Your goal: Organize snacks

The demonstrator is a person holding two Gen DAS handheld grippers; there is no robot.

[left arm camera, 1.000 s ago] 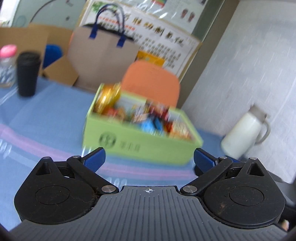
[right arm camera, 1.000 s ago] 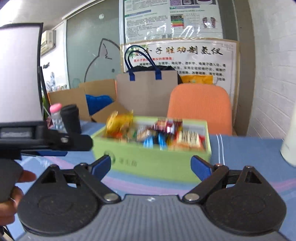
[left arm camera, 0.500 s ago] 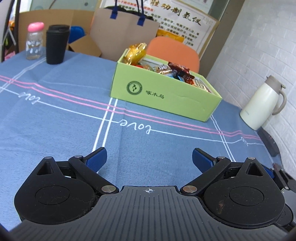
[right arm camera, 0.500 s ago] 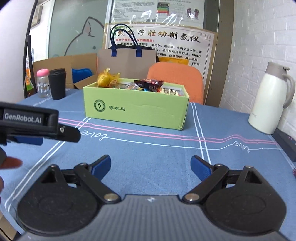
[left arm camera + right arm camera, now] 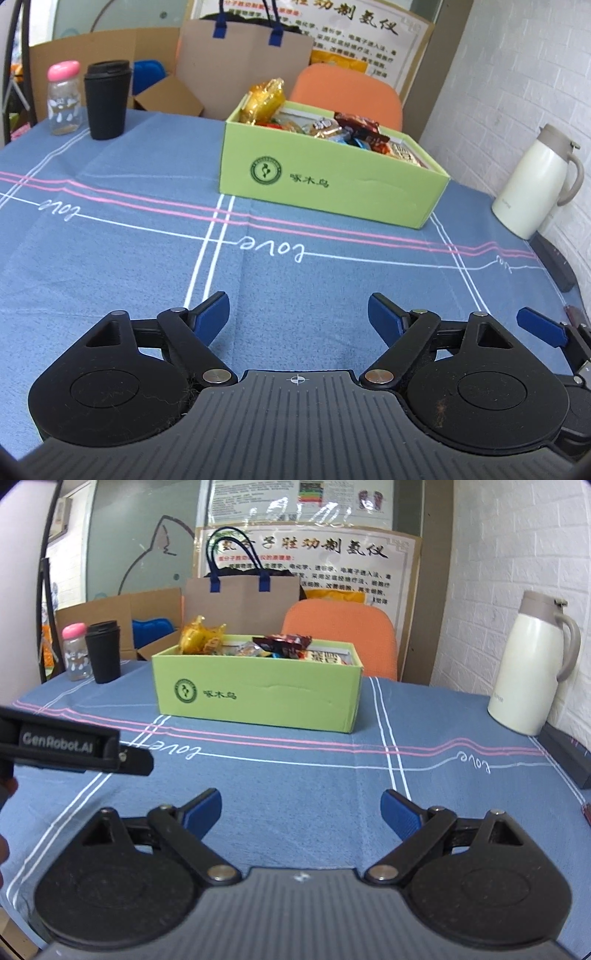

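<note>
1. Snacks [image 5: 325, 127]: assorted foil and plastic wrapped packets heaped in one open light-green cardboard box [image 5: 332, 184] with a dark green round logo. The box stands on the blue tablecloth [image 5: 110, 240] with pink and white stripes, well ahead of both grippers, in front of one orange chair back [image 5: 347, 92].
2. Snack count: cannot be told; the packets overlap and the box wall hides the lower ones. One gold crinkled bag [image 5: 264, 98] stands tallest at the box's left end.
3. Left gripper [image 5: 297, 314], black with blue pads: jaws closing, nothing between them, only bare cloth below.
4. Right gripper [image 5: 301, 812], same build: jaws spread wide, nothing held.
5. Left wrist view only: one blue fingertip of the right gripper shows at the lower right edge; its body is cut off.
6. Right wrist view only: the left gripper's black side, lettered "GenRobot.AI", enters from the left edge; a sliver of a hand [image 5: 7, 786] shows behind it, mostly cut off. The posters on the far wall also show in full here.
7. Both views: one cream thermal jug with a beige lid [image 5: 535, 181] at the right; one black lidded cup [image 5: 107, 99]; one clear bottle with a pink cap [image 5: 63, 98] just beside it; one brown paper bag with blue handles [image 5: 243, 55]; one open brown carton [image 5: 110, 48].
8. A dark flat object [image 5: 569, 753] at the right table edge is cut off and unidentifiable.
</note>
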